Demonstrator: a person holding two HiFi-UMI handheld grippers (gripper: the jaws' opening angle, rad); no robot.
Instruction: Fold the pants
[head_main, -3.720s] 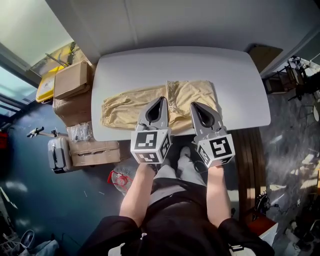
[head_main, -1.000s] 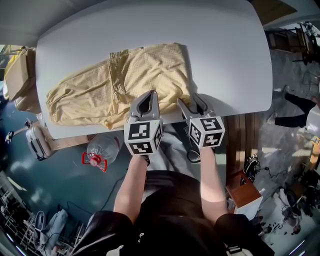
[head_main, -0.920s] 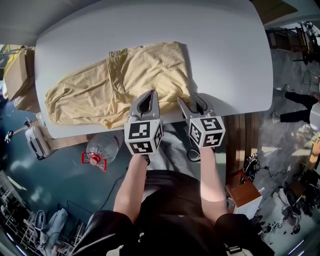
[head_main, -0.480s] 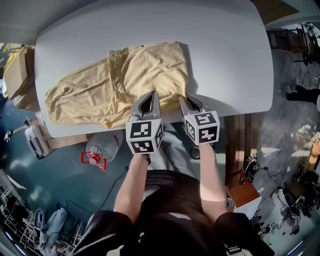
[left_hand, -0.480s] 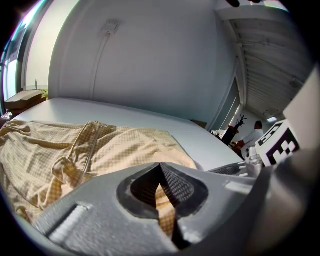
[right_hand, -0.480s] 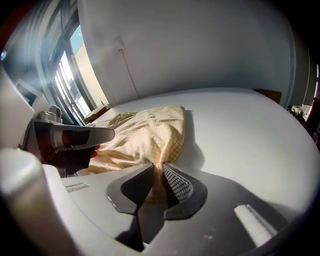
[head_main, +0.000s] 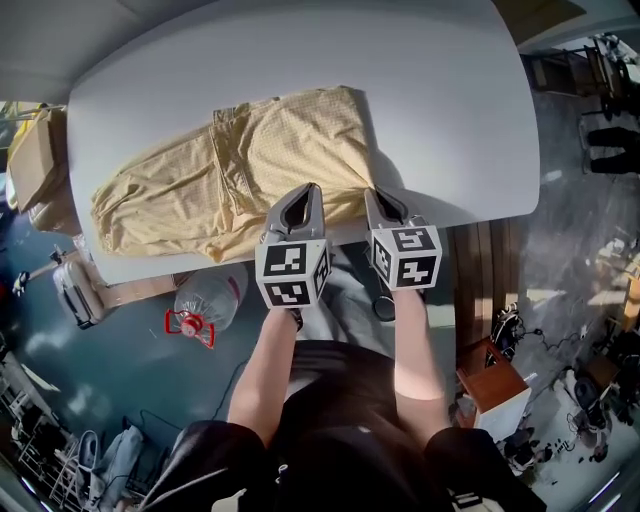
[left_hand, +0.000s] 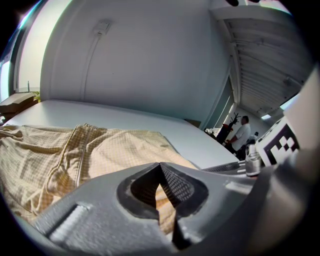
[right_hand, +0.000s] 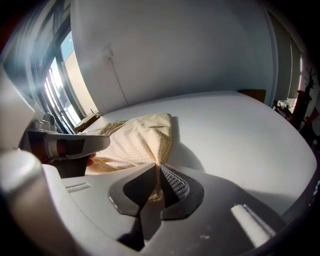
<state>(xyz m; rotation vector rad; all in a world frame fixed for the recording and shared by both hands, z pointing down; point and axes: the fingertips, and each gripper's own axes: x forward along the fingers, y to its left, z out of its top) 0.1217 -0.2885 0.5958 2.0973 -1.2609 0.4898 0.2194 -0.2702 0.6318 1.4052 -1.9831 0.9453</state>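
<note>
The pale yellow pants (head_main: 250, 170) lie flat on the white table (head_main: 440, 100), legs trailing to the left and the wide part near the middle. My left gripper (head_main: 305, 190) sits at the pants' near edge, shut, with yellow fabric (left_hand: 100, 155) pinched between its pads. Just to its right, my right gripper (head_main: 378, 195) is at the near right corner of the pants. Its jaws are closing and the cloth (right_hand: 140, 137) is caught at their tips, bunched up into a ridge.
A water bottle with a red handle (head_main: 205, 300) stands on the floor below the table's near edge. Cardboard boxes (head_main: 35, 165) sit at the left. A wooden crate (head_main: 495, 385) is on the floor at the right. A person (left_hand: 241, 137) stands far off.
The right gripper's jaws have gone from wide open to pinching the pants' near corner, and the cloth there has bunched. The left gripper has stayed put.
</note>
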